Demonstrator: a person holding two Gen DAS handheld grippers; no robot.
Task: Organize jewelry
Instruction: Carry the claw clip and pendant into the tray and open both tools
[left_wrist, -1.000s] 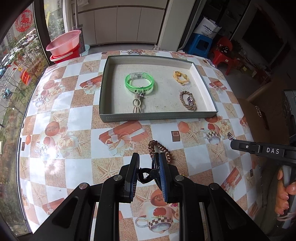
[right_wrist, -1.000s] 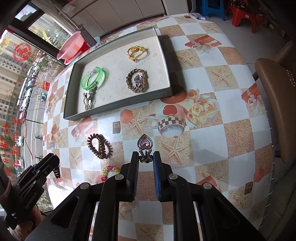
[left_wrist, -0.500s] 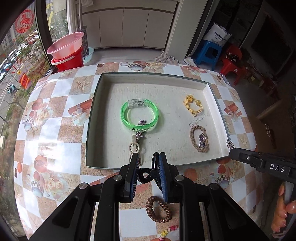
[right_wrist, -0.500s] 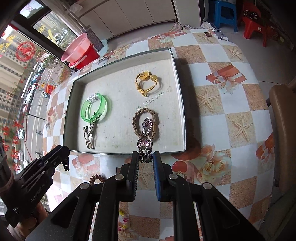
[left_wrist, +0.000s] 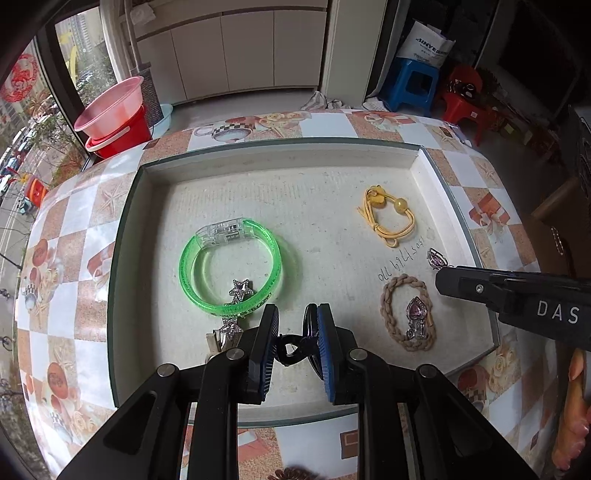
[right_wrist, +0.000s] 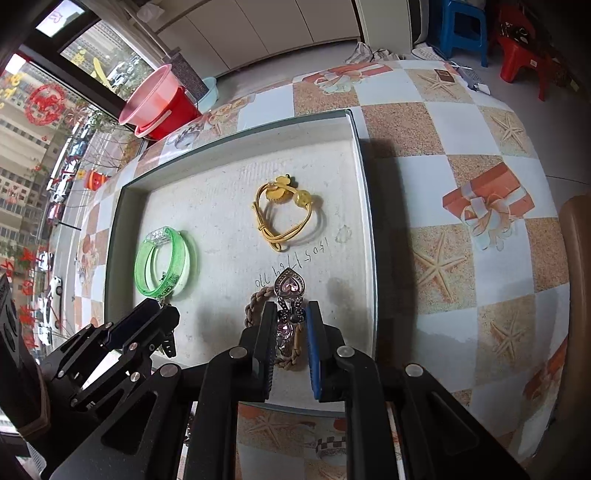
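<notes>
Left wrist view looks down into a shallow grey tray (left_wrist: 125, 236) resting on a bench (left_wrist: 70, 229) covered in a checkered cloth printed with starfish and gift boxes. The left claw (left_wrist: 295, 341) pinches a small black twisted hair clip (left_wrist: 293, 343) between its blue pads, above the tray's near floor. Just beyond it lies a green translucent bangle (left_wrist: 229, 271) with silver star charms (left_wrist: 240, 290) on its near edge. A yellow elastic hair tie (left_wrist: 388, 218) sits toward the far right of the tray, and a braided beige bracelet (left_wrist: 408, 312) with a purple heart pendant lies near the right wall. The right claw enters this view from the right, its tip above the tray beside the braided bracelet.

From the right wrist view, the right claw (right_wrist: 290, 325) is pressed onto a purple heart-gem hair clip (right_wrist: 290, 291), held over the tray directly above the braided bracelet; the clip's heart end points forward toward handwritten marks on the tray floor. A pink basin (right_wrist: 151, 94) stacked in a red bucket (right_wrist: 173, 110) stands on the floor beyond the bench.
</notes>
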